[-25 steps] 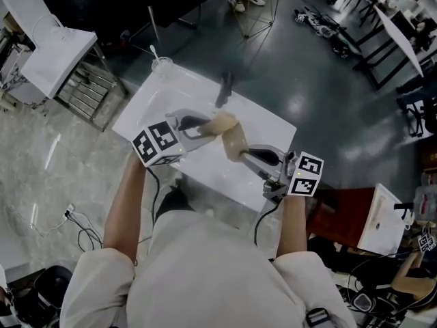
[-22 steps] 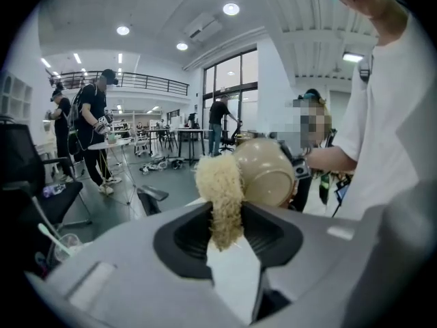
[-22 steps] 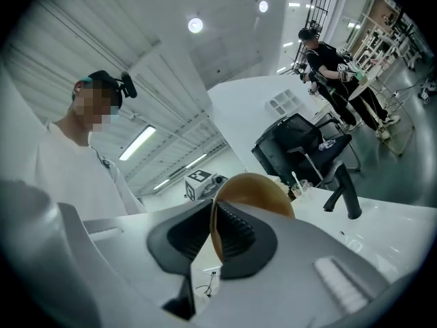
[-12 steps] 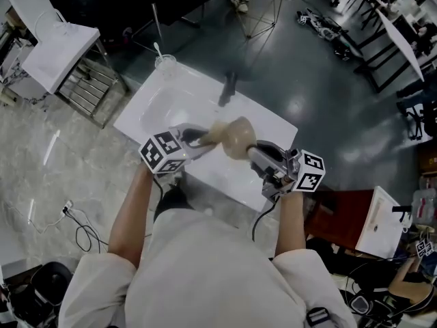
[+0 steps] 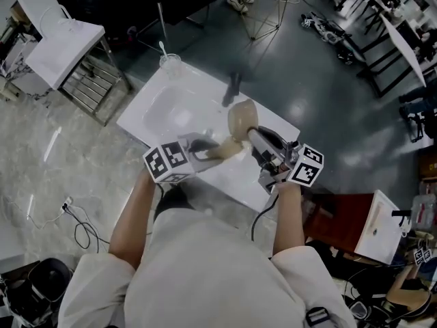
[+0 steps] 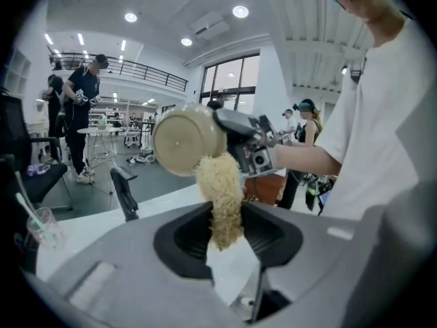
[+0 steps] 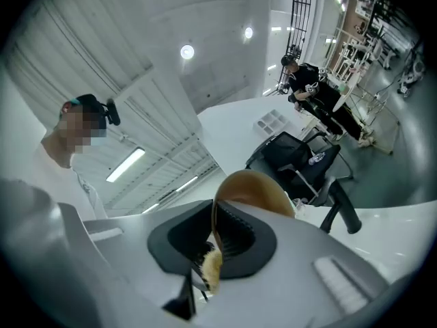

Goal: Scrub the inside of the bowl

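Note:
A tan bowl [image 5: 239,120] hangs over the white table [image 5: 164,108], and my right gripper [image 5: 252,137] is shut on its rim. Its jaws have just been closing, with the rim [image 7: 249,186] between them. My left gripper [image 5: 208,150] is shut on a tan fibrous scrubber [image 5: 224,150] that reaches up to the bowl. In the left gripper view the scrubber [image 6: 220,197] stands between the jaws and touches the bowl's edge, and the bowl's underside [image 6: 186,141] faces the camera. A bit of scrubber [image 7: 210,268] shows below the bowl in the right gripper view.
A clear glass [image 5: 169,63] with a utensil in it stands at the table's far left corner. A dark upright object [image 5: 233,86] sits near the far edge. A white folding chair [image 5: 65,46] stands at the left. People [image 6: 85,115] stand further back in the room.
My left gripper has drawn back toward me and lower with the scrubber. My right gripper has tipped the bowl up and further from me.

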{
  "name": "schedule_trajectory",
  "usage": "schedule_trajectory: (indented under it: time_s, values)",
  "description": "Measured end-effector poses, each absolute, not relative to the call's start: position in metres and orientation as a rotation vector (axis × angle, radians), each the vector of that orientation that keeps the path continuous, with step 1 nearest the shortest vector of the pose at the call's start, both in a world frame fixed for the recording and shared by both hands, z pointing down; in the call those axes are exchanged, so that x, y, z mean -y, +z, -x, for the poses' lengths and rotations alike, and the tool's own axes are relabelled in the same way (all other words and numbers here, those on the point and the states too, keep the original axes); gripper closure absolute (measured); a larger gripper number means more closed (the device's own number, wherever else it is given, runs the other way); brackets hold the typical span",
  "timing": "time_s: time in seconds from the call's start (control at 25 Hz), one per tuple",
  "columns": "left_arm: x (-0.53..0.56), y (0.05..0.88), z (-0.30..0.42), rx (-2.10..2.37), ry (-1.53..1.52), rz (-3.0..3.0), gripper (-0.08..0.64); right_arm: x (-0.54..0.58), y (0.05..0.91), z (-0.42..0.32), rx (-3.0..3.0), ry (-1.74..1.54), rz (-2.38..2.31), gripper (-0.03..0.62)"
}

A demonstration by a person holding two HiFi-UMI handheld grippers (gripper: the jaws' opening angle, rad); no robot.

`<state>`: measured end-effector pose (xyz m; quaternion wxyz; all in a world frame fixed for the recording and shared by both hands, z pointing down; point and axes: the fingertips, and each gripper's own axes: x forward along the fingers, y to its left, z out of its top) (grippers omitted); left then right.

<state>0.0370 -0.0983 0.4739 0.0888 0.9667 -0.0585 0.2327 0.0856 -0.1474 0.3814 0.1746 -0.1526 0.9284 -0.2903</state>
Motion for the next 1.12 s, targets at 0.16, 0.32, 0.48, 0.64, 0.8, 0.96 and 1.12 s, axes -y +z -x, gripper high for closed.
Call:
schedule_trajectory:
  time_s: [0.16,0.32,0.48,0.64,0.8,0.96,1.12]
  values:
    - [0.097,0.448,-0.034,0.167,0.652,-2.947,0.436,0.155,0.395,-0.086,-2.665,-0.826,0.539,0.571]
    - [0.104,0.421,-0.031,0.187,0.612,-2.995,0.436,0.154,0.403,-0.085,-2.687,-0.84,0.562,0.571]
    - [0.103,0.417,-0.034,0.169,0.644,-3.028,0.436,0.149,0.404,-0.093,-2.637,-0.855,0.541,0.571]
    - [0.111,0.404,-0.034,0.183,0.563,-3.038,0.437,0.141,0.404,-0.1,-2.614,-0.875,0.477,0.571]
    - [0.122,0.398,-0.034,0.2,0.582,-3.056,0.437,0.123,0.406,-0.096,-2.68,-0.837,0.404,0.568]
    - [0.131,0.402,-0.032,0.242,0.648,-3.049,0.437,0.104,0.405,-0.095,-2.769,-0.774,0.318,0.566]
    - [0.142,0.414,-0.028,0.279,0.711,-3.027,0.437,0.086,0.396,-0.091,-2.817,-0.707,0.186,0.567]
